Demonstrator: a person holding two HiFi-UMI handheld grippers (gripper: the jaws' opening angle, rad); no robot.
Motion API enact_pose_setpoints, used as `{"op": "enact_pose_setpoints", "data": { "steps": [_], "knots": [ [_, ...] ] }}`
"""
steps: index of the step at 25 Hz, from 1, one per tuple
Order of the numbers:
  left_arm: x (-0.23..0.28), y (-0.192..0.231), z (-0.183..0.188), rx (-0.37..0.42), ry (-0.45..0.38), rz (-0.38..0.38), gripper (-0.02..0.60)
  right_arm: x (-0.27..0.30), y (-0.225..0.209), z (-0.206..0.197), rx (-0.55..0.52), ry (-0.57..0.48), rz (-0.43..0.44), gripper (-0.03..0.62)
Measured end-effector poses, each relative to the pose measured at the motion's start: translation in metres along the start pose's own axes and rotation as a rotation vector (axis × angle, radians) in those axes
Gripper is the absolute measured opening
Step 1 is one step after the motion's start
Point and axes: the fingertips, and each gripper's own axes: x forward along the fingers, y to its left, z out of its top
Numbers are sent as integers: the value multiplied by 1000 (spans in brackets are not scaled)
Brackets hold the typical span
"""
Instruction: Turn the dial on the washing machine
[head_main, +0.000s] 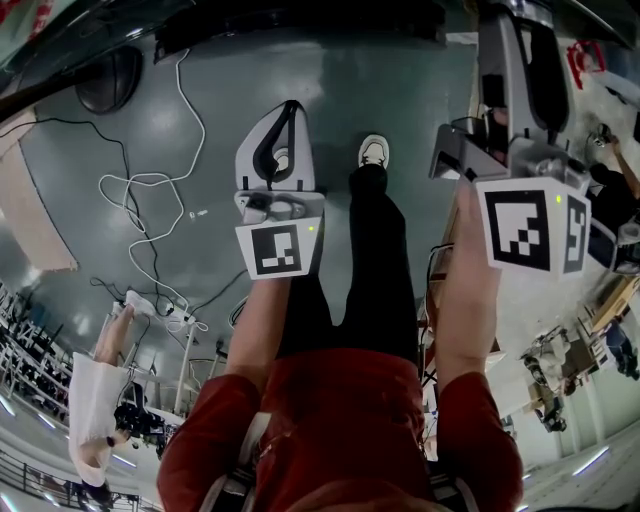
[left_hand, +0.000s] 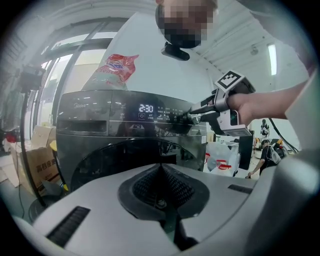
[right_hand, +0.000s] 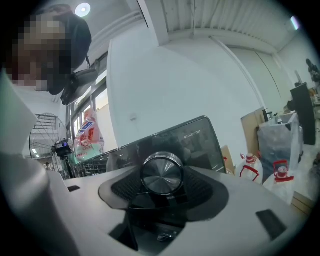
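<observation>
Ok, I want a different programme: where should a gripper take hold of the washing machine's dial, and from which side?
Grip the dial by its round rim, with one jaw on each opposite side. Come straight at its face from the front of the washing machine. It is a short round knob standing out from the panel, so only the rim gives purchase. The right gripper holds it just so.

washing machine (left_hand: 95, 145): glossy dark grey, white display digits | dial (right_hand: 161, 172): brushed silver | left gripper (left_hand: 161, 169), right gripper (right_hand: 162, 190): pale grey, black ribbed pads | marker cubes (head_main: 278, 248): black-and-white squares | bag (left_hand: 116, 67): red, white, blue | jugs (right_hand: 282, 176): white, red caps | floor (head_main: 380, 90): grey-green | cable (head_main: 140, 185): white
</observation>
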Motion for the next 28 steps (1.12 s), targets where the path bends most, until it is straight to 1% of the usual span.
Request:
{"op": "enact_pose_setpoints", "data": {
  "steps": [6,8,11,16,19,22,23,25,26,27,28],
  "knots": [
    [-3,2,0,10,-2,8,11,-3,-4,-7,52,13,3,284],
    [-3,3,0,11,2,11,11,-7,-9,-13,72,29,-14,293],
    [-6,4,4,11,13,14,11,-19,-19,-21,83,57,-62,293],
    [-18,4,22,19,9,22,11,-51,-27,-44,129,113,-98,291],
    [-28,-2,36,27,14,2,11,-74,-25,-54,101,178,-116,291],
    [-40,-10,51,46,22,-42,11,-96,-13,-67,58,263,-96,291],
    [-47,-13,56,68,29,-62,11,-106,-8,-71,43,294,-86,291],
    [-62,-18,70,136,44,-93,11,-127,4,-77,5,361,-58,290],
    [-70,-18,78,160,52,-94,11,-138,11,-78,-18,391,-41,290],
    [-77,-17,85,160,59,-83,11,-147,18,-78,-43,416,-23,290],
    [-84,-14,90,143,71,-66,11,-156,26,-77,-66,437,-7,288]
  ]
}}
